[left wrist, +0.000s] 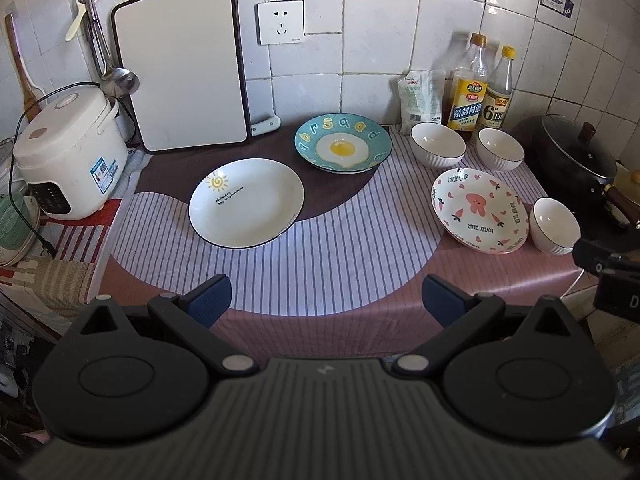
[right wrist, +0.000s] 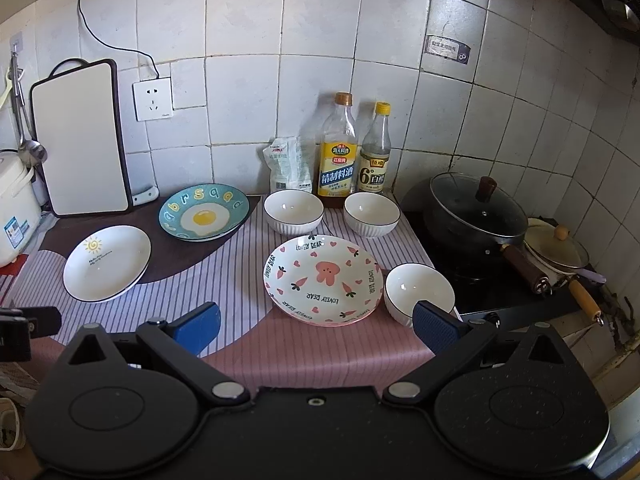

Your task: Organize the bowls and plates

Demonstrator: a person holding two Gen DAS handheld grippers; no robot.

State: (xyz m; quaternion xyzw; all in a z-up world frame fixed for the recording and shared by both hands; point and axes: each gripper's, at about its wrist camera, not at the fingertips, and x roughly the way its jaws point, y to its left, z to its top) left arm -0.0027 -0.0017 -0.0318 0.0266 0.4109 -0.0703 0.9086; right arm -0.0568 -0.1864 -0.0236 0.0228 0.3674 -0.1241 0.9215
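Observation:
Three plates lie on the striped cloth: a white sun plate point(left wrist: 246, 202) point(right wrist: 107, 263), a teal egg plate point(left wrist: 343, 142) point(right wrist: 204, 212) and a pink rabbit plate point(left wrist: 479, 210) point(right wrist: 322, 279). Three white ribbed bowls stand near them: two at the back point(left wrist: 438, 145) point(left wrist: 500, 149) point(right wrist: 293, 211) point(right wrist: 372, 214) and one right of the pink plate point(left wrist: 554, 225) point(right wrist: 416, 290). My left gripper point(left wrist: 326, 300) is open and empty above the cloth's front part. My right gripper point(right wrist: 316, 326) is open and empty, just in front of the pink plate.
A rice cooker point(left wrist: 68, 156) and a leaning white cutting board point(left wrist: 184, 68) stand at the left. Two bottles point(right wrist: 338, 148) and a bag point(right wrist: 288, 164) are at the back wall. A lidded black pan point(right wrist: 480, 212) sits on the stove at the right.

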